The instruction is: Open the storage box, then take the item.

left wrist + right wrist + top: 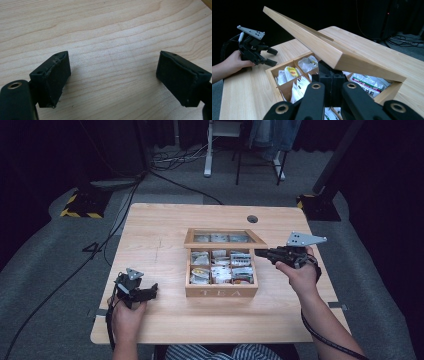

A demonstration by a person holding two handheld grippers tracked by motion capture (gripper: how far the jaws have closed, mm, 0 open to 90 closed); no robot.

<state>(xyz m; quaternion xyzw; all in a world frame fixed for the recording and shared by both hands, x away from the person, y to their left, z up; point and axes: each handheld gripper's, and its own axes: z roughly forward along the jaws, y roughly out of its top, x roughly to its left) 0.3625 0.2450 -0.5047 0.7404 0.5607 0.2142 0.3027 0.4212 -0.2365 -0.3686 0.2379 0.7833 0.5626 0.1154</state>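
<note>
Box: a wooden tea box [221, 292] with "TEA" on its front wall, standing near the middle of the light wooden table [160, 240].
Lid: the hinged lid [224, 238], wood-framed with a clear pane, is raised at the far side; in the right gripper view its front corner [342, 58] sits just above the closed black jaws, and contact cannot be confirmed.
Compartments: wooden dividers split the inside into a grid of small cells.
Contents: tea bag packets [221, 267], mostly white, some with yellow or green print, stand in the cells.
</note>
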